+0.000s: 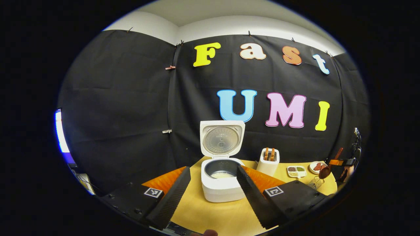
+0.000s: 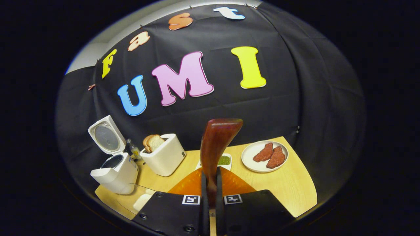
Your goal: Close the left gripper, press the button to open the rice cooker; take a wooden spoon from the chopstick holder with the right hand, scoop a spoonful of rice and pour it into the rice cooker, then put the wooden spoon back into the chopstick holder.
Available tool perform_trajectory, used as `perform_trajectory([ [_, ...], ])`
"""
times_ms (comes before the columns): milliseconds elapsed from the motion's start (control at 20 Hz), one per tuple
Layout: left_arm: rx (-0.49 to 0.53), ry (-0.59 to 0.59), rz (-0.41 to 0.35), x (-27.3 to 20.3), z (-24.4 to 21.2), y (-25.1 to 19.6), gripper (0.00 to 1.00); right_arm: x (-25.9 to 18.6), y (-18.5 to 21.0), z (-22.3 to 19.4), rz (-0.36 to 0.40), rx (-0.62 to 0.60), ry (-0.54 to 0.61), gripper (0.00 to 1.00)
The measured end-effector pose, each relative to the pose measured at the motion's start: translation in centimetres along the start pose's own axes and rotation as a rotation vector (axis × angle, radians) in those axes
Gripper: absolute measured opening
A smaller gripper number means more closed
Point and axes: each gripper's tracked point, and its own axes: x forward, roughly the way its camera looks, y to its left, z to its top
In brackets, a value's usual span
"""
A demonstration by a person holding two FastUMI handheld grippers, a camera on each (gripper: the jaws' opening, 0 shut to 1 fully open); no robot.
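The white rice cooker (image 1: pixel 220 190) stands in front of me on the table, lid (image 1: pixel 222 139) raised, with white rice in its pot (image 1: pixel 222 175). My left gripper (image 1: pixel 213 168) is open, its fingers either side of the cooker and short of it. In the right gripper view, my right gripper (image 2: pixel 210 178) is shut on the dark wooden spoon (image 2: pixel 216 144), which sticks up from between the fingers. The left gripper view shows that spoon (image 1: pixel 325 171) held at the far right, above a wire holder (image 1: pixel 315 182). The open cooker (image 2: pixel 115 172) lies left of the right gripper.
A white toaster (image 1: pixel 268 162) with bread stands right of the cooker, then a divided dish of beans (image 1: pixel 296 171) and a plate of meat (image 2: pixel 265 156). A clear glass bowl (image 2: pixel 137 196) sits near the cooker. The table's edge (image 2: pixel 305 200) curves close on the right.
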Motion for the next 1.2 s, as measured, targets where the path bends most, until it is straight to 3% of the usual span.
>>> perform_trajectory([
  [300,0.014,-0.016,-0.066,1.6,-0.3,3.5,0.97,-3.7,9.2,0.6,0.038,-0.023,-0.05,0.12],
  [400,0.014,-0.018,-0.088,2.0,-0.4,4.2,0.97,-4.3,13.2,-0.6,0.086,-0.029,-0.037,0.12],
  [600,-0.003,-0.007,-0.125,2.9,-1.0,5.2,0.97,-3.5,18.1,-5.1,0.103,-0.091,0.028,0.12],
  [850,0.017,0.019,-0.15,4.1,-1.9,6.7,0.97,-0.4,20.1,-11.0,0.021,-0.231,0.11,0.12],
  [1000,0.015,0.031,-0.161,4.8,-2.2,7.4,0.97,1.6,19.5,-14.0,-0.065,-0.319,0.154,0.12],
  [1100,0.003,0.035,-0.165,5.1,-2.3,7.8,0.97,2.6,19.9,-15.6,-0.066,-0.381,0.182,0.12],
  [1150,0.005,0.036,-0.166,5.2,-2.4,8.0,0.97,3.1,20.0,-16.2,-0.069,-0.431,0.189,0.17],
  [1200,0.011,0.038,-0.166,5.4,-2.5,8.3,0.97,3.4,19.9,-16.4,-0.079,-0.49,0.194,0.12],
])
